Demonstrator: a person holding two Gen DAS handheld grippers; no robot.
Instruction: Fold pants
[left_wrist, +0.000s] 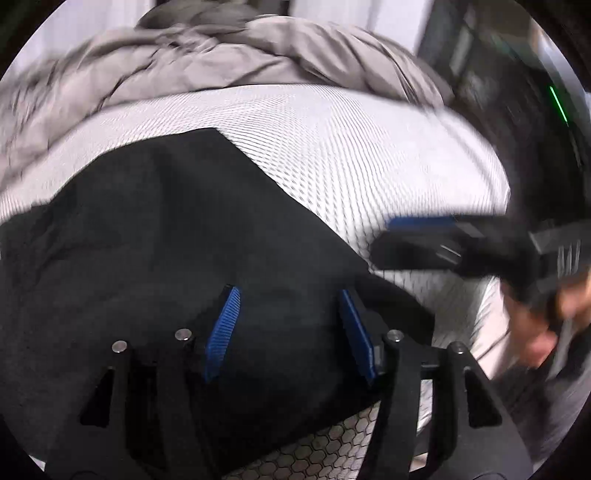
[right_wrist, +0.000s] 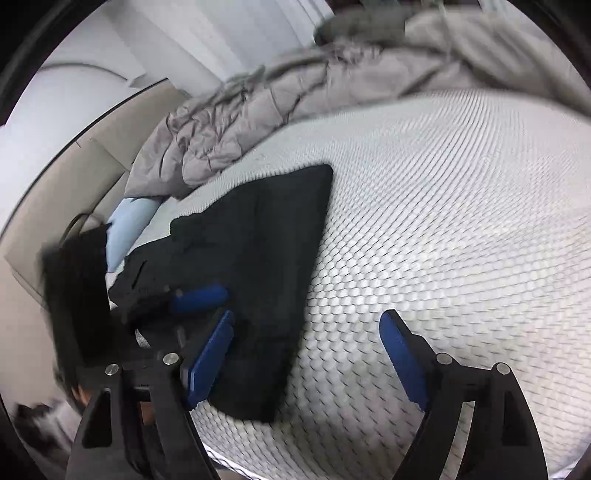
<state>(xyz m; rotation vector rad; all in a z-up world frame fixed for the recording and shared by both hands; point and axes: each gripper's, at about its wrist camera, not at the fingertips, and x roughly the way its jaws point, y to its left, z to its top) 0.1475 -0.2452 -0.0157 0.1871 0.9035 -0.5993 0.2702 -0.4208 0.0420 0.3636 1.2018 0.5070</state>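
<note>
The black pants (right_wrist: 255, 266) lie flat and folded on the white honeycomb-textured mattress (right_wrist: 443, 221), with one squared corner pointing toward the rumpled grey duvet (right_wrist: 258, 122) heaped along the mattress's far side.

The left gripper (left_wrist: 288, 325) tilts steeply down over the pants, its blue pads (left_wrist: 223, 328) spread partway with dark cloth showing across the whole gap between them. Whether the pads touch the cloth cannot be told; they do not press on any fold. In the right wrist view this same gripper comes in from the left edge over the near part of the pants, blurred.

The right gripper (right_wrist: 314, 354) also points steeply down, at the pants' right edge. Its jaws stand wide: the left pad is over the pants' border and the right pad over bare mattress, with nothing pinched between them. From the left wrist view it appears to the right of the pants, above the mattress, with the person's hand (left_wrist: 543, 325) behind it, blurred.

A pale blue pillow (right_wrist: 129, 229) lies beyond the pants, at the duvet's end.
</note>
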